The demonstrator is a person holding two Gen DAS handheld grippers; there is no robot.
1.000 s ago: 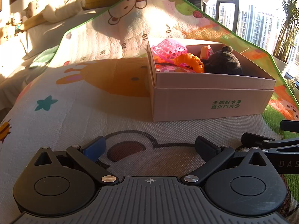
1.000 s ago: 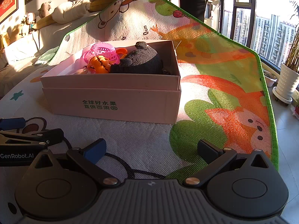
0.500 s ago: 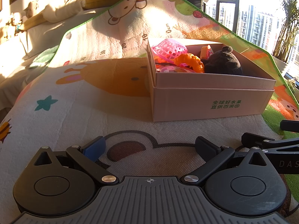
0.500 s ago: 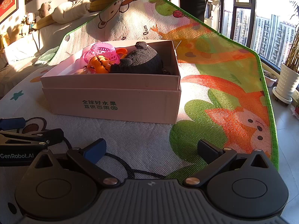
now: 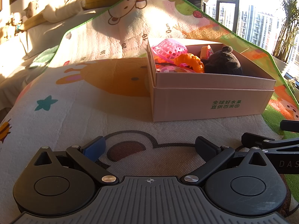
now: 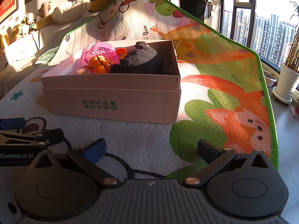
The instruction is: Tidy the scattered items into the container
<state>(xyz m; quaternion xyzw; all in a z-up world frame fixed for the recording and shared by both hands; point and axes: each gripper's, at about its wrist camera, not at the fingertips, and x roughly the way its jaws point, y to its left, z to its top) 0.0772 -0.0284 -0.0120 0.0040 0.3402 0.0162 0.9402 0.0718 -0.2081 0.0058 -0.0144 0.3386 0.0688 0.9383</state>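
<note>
left hand-held gripper [image 5: 149, 147] and right hand-held gripper [image 6: 150, 148] spread, empty; box [image 6: 112, 100] long axis crosswise, toys inside.

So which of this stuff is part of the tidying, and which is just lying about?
Part of the job:
- cardboard box
- pink basket, orange toy and dark plush, all inside the box
- left tool and right tool, both open and empty

Just there:
- play mat
- black cord on the mat
- potted plant
- cushions
</note>
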